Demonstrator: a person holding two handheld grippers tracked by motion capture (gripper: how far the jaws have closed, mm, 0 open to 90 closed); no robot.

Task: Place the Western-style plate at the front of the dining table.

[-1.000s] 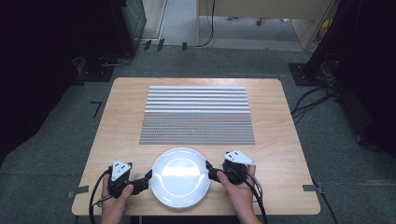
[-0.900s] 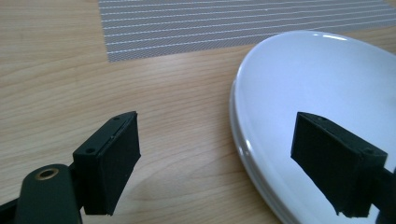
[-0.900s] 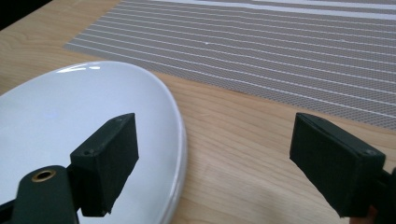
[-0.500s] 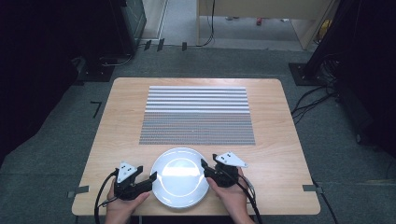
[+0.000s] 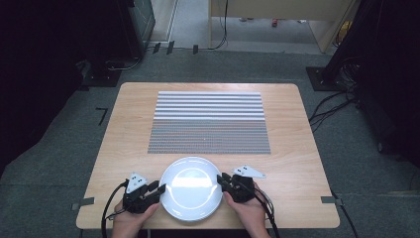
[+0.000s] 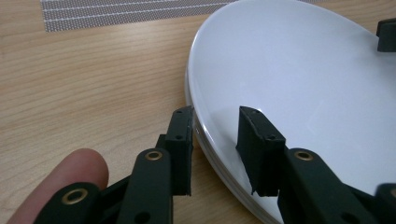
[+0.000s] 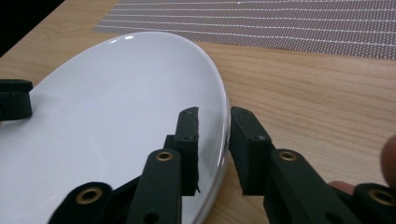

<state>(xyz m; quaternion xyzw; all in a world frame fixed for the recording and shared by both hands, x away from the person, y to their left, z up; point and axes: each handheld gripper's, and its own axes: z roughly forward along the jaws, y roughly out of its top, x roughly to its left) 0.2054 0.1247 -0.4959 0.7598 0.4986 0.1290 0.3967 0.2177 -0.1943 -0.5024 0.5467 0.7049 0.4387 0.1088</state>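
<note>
Plate (image 5: 191, 187) first: a white, glazed dinner plate lying flat near the front edge of the table (image 5: 297, 148), just short of the striped placemat (image 5: 209, 122). I judge it stiff, fairly heavy for its thin rim, slick under rubber pads and breakable if it drops, so the rim is the only sensible place to hold, and from two opposite sides at once. In the left gripper view the edge looks doubled, so there may be a second plate beneath; I cannot tell for sure.

Room is generous ahead: bare wood on both sides and the mat lying flat beyond, nothing standing in the way. The tight margin is behind, where the table's front edge runs close to my hands.

My left gripper (image 6: 215, 135) straddles the plate's left rim with its jaws apart, one below and outside the edge, one over the glazed face; a fingertip (image 6: 56, 179) shows beside it. My right gripper (image 7: 212, 140) straddles the opposite rim, jaws narrowly apart with the edge between them, and I see no firm clamp yet. Both pads should close squarely on the rim before any lift.
</note>
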